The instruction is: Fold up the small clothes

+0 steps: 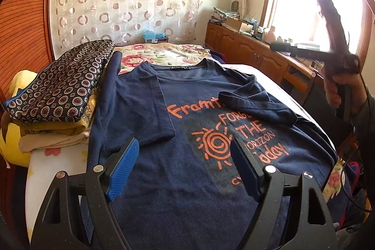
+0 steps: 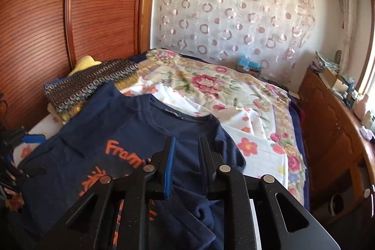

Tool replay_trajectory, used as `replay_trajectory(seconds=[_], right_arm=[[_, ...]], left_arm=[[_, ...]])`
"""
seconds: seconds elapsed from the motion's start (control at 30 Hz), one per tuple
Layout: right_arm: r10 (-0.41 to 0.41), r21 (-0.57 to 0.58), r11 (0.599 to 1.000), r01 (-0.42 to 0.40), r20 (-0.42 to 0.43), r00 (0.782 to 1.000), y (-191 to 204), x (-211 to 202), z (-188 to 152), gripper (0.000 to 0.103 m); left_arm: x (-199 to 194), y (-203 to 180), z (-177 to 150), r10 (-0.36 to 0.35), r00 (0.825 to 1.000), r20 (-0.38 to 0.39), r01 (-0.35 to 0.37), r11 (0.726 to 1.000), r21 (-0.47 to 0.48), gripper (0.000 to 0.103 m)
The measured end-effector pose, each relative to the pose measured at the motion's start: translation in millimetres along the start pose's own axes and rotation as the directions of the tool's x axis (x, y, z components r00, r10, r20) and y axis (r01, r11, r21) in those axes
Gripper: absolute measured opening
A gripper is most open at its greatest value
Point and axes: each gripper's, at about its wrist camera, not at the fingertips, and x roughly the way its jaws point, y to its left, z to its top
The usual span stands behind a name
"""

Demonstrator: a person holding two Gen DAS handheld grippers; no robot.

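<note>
The navy cotton T-shirt with orange print (image 1: 187,144) lies face up on the floral bedsheet (image 2: 257,132), both short sleeves folded in over the chest. The left gripper (image 1: 185,168) hovers over its lower half, jaws wide apart and empty. The right gripper (image 2: 186,168) hangs above the shirt's right side, jaws slightly parted with nothing between them. The risk, as I judge it: the loosely lying right sleeve (image 1: 255,104) could slip open when the hem is lifted, spoiling the fold. No containers show; a stack of folded patterned fabrics (image 1: 61,90) sits beside the shirt's left shoulder
</note>
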Motion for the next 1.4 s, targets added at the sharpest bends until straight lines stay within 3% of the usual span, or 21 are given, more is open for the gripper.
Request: replay_trajectory(seconds=[0.3, 0.37, 0.43, 0.63, 0.8, 0.87, 0.93, 1.03, 1.27, 1.4], right_arm=[[-0.018, 0.067, 0.997, 0.028, -0.153, 0.988, -16, 32, -22, 0.024], [-0.009, 0.1, 0.995, 0.028, -0.18, 0.984, -18, 37, -32, 0.036], [-0.005, 0.131, 0.991, 0.033, -0.204, 0.979, -22, 41, -36, 0.04], [0.023, 0.187, 0.982, 0.024, -0.246, 0.969, -21, 40, -43, 0.04], [0.075, 0.211, 0.977, -0.028, -0.221, 0.972, -20, 31, -38, 0.04], [0.076, 0.211, 0.977, -0.03, -0.215, 0.974, -20, 27, -40, 0.035], [0.094, 0.219, 0.975, -0.048, -0.205, 0.974, -19, 24, -39, 0.019], [0.089, 0.194, 0.979, -0.058, -0.152, 0.984, -13, 9, -37, 0.007], [0.143, 0.131, 0.983, -0.127, -0.118, 0.983, 9, -25, -50, 0.006], [0.166, 0.122, 0.981, -0.149, -0.143, 0.976, 15, -33, -69, 0.006]], left_arm=[[3, -2, -2, -0.008, 1.0, -0.008, 0.008, 1.0, 0.0, 0.081], [4, -3, -2, -0.011, 1.0, -0.01, 0.011, 1.0, 0.0, 0.081], [5, -4, -3, -0.01, 1.0, -0.014, 0.01, 1.0, 0.001, 0.081], [6, -5, -4, -0.013, 1.0, -0.019, 0.013, 1.0, 0.003, 0.081], [6, -5, -4, -0.015, 1.0, -0.019, 0.015, 1.0, 0.004, 0.081], [6, -6, -5, -0.015, 1.0, -0.02, 0.015, 1.0, 0.007, 0.081], [7, -5, -5, -0.014, 1.0, -0.021, 0.014, 1.0, 0.004, 0.081], [6, -5, -5, -0.014, 1.0, -0.019, 0.014, 1.0, 0.003, 0.081], [5, -4, -5, -0.016, 1.0, -0.016, 0.016, 1.0, 0.001, 0.081], [10, -7, -3, -0.025, 1.0, -0.019, 0.025, 1.0, 0.003, 0.081]])
